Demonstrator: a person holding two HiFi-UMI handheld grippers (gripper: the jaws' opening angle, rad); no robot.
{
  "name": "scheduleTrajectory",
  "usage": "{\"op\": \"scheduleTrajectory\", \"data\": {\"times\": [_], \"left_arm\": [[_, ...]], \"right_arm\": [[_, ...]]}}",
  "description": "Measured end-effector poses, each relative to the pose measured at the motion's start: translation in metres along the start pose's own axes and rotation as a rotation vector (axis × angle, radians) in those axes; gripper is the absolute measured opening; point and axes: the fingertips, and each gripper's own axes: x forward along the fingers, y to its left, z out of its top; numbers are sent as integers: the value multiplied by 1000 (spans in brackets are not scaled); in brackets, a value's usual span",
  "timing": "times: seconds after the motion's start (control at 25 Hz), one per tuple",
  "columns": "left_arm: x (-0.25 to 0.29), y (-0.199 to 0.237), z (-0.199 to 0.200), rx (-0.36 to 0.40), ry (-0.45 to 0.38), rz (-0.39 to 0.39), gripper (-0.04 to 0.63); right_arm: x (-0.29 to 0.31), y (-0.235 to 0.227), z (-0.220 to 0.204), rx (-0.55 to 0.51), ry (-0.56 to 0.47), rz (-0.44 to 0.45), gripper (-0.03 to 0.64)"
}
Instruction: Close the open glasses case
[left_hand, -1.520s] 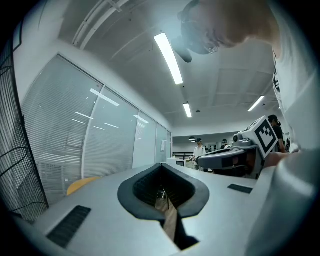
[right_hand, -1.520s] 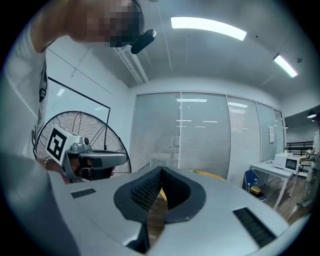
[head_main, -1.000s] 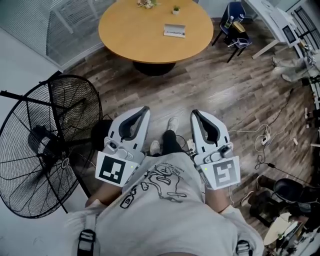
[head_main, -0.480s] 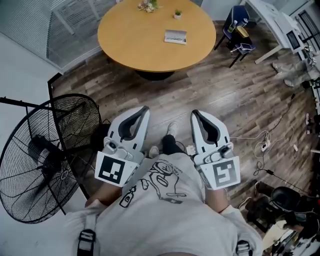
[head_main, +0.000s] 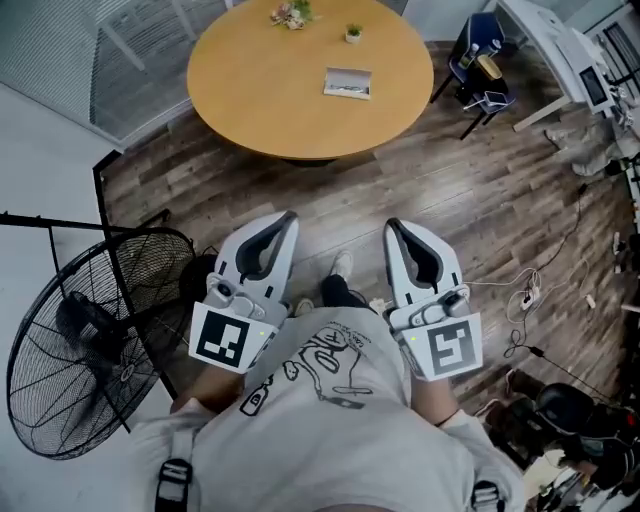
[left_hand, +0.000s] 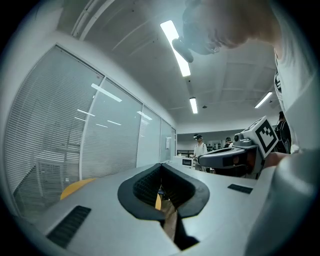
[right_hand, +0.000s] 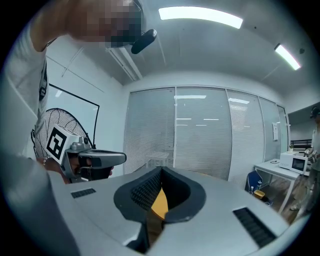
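The glasses case (head_main: 347, 83) lies far off on the round wooden table (head_main: 250, 90), a little right of its middle and well apart from both claws. It shows as a pale flat rectangle, and from here I cannot tell how its lid stands.

The person stands on the wood floor (head_main: 450, 190), well short of the table. The left claw (head_main: 287, 222) and right claw (head_main: 392, 228) are held side by side close to the chest, tips aimed forward (a carrying pose, I judge, that keeps them out of the way while walking). Each claw's own view shows its two jaws pressed together at the tips with nothing between them.

A standing fan (head_main: 90, 340) is near on the left, so the easy way to the table looks to be straight ahead. The closing has not begun. The next step, as I read it, is to get within reach of the case.
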Motion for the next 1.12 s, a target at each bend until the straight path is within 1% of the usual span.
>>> {"op": "scheduleTrajectory", "data": {"times": [0.08, 0.16, 0.2, 0.32, 0.4, 0.48, 0.6, 0.64, 1.12], "left_arm": [[12, 1, -2, 10, 12, -1, 21], [23, 2, -5, 40, 34, -6, 21], [28, 2, -6, 41, 37, -5, 21], [45, 1, -4, 8, 20, 7, 21], [57, -1, -3, 6, 19, 10, 21], [69, -4, -4, 15, 27, 10, 21], [85, -12, -9, 65, 57, 2, 21], [90, -16, -10, 72, 59, 2, 21], [156, -34, -11, 78, 50, 31, 21]], "right_arm": [[5, -12, 0, 6, -3, -2, 9], [10, -24, 4, 27, -30, -13, 9], [13, -30, 5, 32, -37, -15, 9], [18, -46, 4, 37, -37, -13, 9], [21, -57, 5, 39, -39, -8, 9], [24, -69, 6, 41, -40, -1, 9], [23, -86, 7, 42, -45, 10, 9], [21, -92, 6, 42, -47, 14, 9], [30, -159, 11, 31, -61, 50, 9]]}}
